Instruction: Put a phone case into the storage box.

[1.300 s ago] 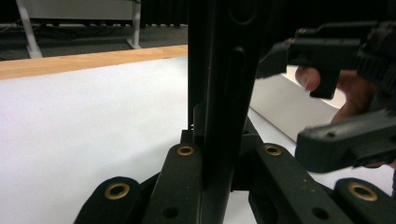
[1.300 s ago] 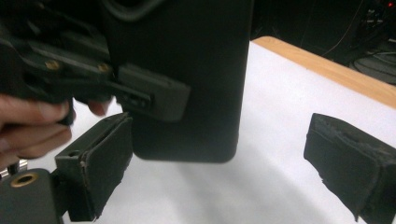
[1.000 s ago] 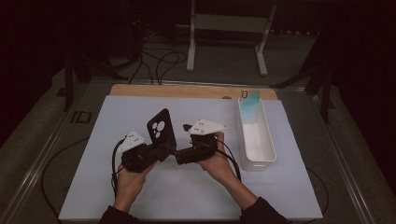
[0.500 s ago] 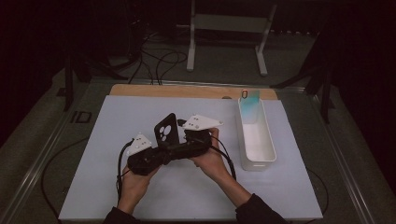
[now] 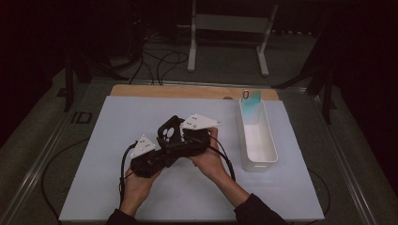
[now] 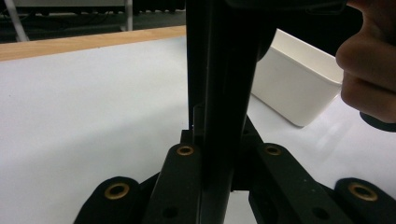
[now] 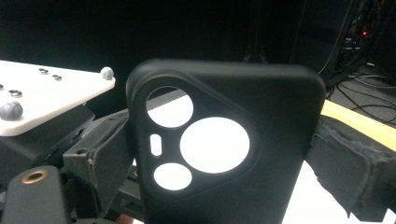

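A black phone case (image 5: 169, 133) with round camera cut-outs stands upright between my two grippers over the middle of the white mat. My left gripper (image 5: 165, 149) comes from the lower left and is shut on the case's thin lower edge. In the left gripper view the case (image 6: 224, 70) rises edge-on between the closed jaws of the left gripper (image 6: 219, 140). My right gripper (image 5: 182, 137) meets it from the right. In the right gripper view the case back (image 7: 280, 116) faces the camera. The right gripper (image 7: 224, 163) has a pad against each side edge of the case.
A long white bin (image 5: 242, 136) lies to the right on the mat (image 5: 108, 122), with a teal object (image 5: 252, 99) at its far end. A wooden strip (image 5: 187, 91) edges the far side. Cables and a stand's legs (image 5: 192, 61) lie on the floor beyond.
Both hands and the case have shifted slightly left and towards me. The case now leans lower between the two grippers, which have drawn closer together.
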`<state>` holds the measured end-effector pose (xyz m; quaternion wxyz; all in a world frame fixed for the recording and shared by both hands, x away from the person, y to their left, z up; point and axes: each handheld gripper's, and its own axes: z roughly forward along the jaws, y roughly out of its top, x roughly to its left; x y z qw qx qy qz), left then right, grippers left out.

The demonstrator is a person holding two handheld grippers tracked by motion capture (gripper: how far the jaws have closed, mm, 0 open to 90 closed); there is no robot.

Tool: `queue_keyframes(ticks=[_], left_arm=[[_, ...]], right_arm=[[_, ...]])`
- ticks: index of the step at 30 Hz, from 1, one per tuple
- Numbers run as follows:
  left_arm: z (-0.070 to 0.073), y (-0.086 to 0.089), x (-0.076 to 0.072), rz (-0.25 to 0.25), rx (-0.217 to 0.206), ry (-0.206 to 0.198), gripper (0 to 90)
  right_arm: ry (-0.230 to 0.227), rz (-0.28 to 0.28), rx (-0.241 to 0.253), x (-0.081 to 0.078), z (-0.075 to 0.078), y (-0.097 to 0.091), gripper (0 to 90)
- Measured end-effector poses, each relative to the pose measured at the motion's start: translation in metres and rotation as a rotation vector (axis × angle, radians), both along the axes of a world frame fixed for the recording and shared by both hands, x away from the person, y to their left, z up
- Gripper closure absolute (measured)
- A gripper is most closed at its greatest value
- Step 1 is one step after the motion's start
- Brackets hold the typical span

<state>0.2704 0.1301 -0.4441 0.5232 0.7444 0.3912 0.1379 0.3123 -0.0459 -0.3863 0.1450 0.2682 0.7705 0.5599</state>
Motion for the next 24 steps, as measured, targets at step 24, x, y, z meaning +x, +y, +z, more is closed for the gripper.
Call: queue_keyframes(ticks=[24], left_arm=[[-0.0011,0.0008,-0.0004,-0.011,-0.004,0.000,80.3]], right_arm=[[0.007,-0.007,-0.005,-0.0003,-0.0009,-0.0004,13.9]])
